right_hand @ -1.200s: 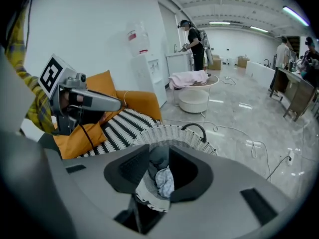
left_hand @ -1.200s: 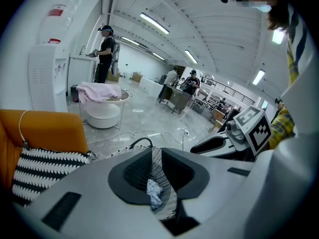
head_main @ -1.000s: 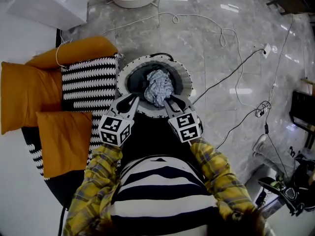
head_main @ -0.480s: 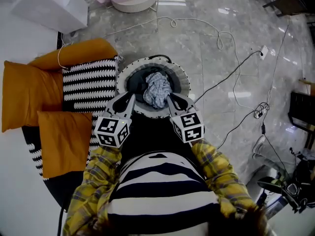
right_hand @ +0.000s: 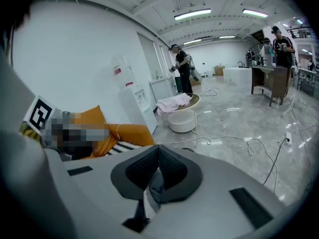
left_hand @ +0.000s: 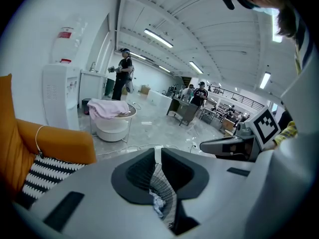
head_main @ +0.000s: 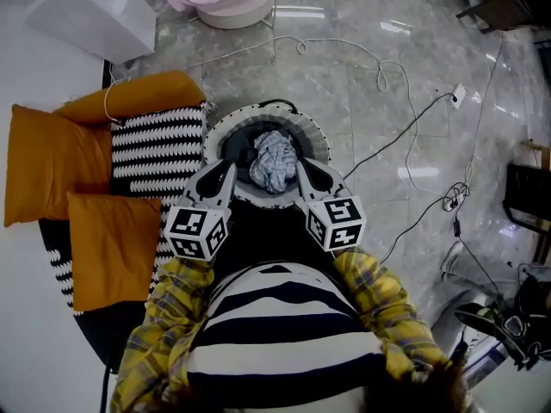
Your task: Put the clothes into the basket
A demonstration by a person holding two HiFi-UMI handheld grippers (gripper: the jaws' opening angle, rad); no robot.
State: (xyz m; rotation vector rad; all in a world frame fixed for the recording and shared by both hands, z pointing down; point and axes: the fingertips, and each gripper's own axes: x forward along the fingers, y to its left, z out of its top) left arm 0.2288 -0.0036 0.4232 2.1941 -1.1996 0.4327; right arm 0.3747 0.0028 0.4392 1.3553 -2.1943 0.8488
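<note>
My left claw (head_main: 231, 170) and right claw (head_main: 303, 165) each pinch the cloth (head_main: 274, 160), bunched between them, directly over the basket (head_main: 225, 120) at frame center.

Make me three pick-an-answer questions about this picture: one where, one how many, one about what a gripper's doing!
1. Where is the checked cloth?
A) on the striped cushion
B) over the round basket
C) on the floor

2. How many orange cushions are there?
A) one
B) three
C) five

3. What is the left gripper doing?
A) wide open
B) shut on nothing
C) shut on the cloth

Answers:
1 B: the head view shows it above the basket's opening.
2 B: three lie left of the basket.
3 C: its own view shows checked fabric pinched between the jaws.
</note>
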